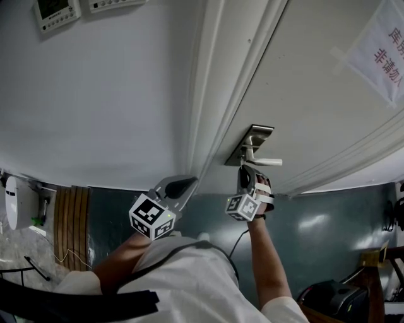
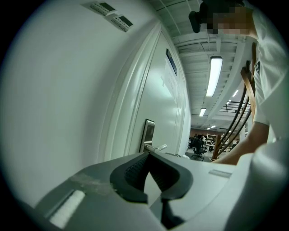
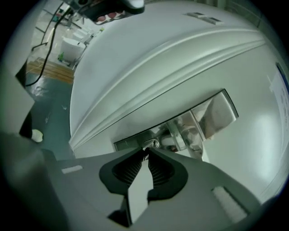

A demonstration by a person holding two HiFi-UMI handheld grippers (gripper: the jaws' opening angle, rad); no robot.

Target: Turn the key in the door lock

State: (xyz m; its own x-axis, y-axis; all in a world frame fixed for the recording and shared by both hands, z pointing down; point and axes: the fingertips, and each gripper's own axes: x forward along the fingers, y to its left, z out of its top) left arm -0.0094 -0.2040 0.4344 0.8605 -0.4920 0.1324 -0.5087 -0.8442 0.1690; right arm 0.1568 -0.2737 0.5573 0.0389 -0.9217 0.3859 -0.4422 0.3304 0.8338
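On the white door (image 1: 315, 94) a steel lock plate (image 1: 250, 144) carries a lever handle (image 1: 265, 162). My right gripper (image 1: 246, 169) is pressed up to the plate just below the handle. In the right gripper view its jaws (image 3: 145, 152) are closed on the small metal key (image 3: 151, 144), which sticks out of the lock under the handle (image 3: 180, 135). My left gripper (image 1: 183, 186) hangs beside the door frame, away from the lock. Its jaws (image 2: 148, 155) meet at the tips with nothing between them. From there the plate (image 2: 148, 131) shows farther along the door.
A moulded white door frame (image 1: 221, 94) runs between the wall and the door. A paper notice (image 1: 385, 47) is taped high on the door. Wall panels (image 1: 57, 12) sit on the wall at left. A white appliance (image 1: 16, 202) and a black bag (image 1: 334, 299) stand on the teal floor.
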